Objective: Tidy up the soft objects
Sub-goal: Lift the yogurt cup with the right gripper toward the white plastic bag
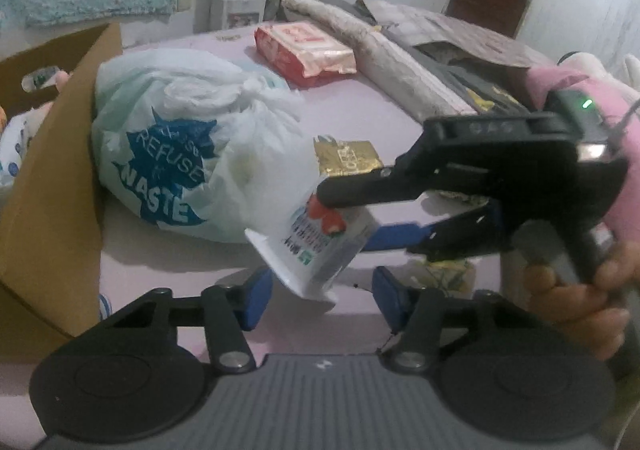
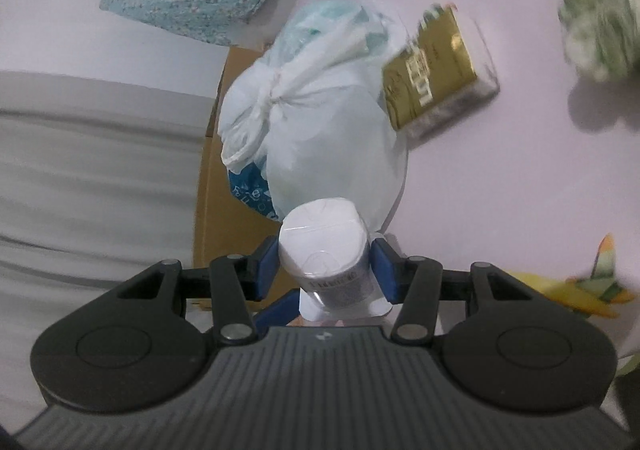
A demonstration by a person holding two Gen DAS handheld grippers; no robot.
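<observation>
My right gripper [image 2: 325,268] is shut on a white soft pack [image 2: 324,238] with strawberry print. In the left wrist view the pack [image 1: 320,246] hangs tilted from the right gripper [image 1: 344,217], just above and between my left gripper's [image 1: 322,300] fingers. My left gripper is open and empty. A knotted white plastic bag [image 1: 176,153] printed "REFUSE WASTE" lies on the pink table beside an open cardboard box [image 1: 56,177]; the bag also shows in the right wrist view [image 2: 320,121]. A gold packet [image 2: 436,69] lies beside the bag.
A red wipes pack [image 1: 304,45], rolled cloth [image 1: 384,61] and dark folded clothes [image 1: 472,49] lie at the table's back. A pink plush [image 1: 568,89] is at the right. A green-white fluffy item [image 2: 600,1] and a yellow wrapper [image 2: 576,286] lie on the table.
</observation>
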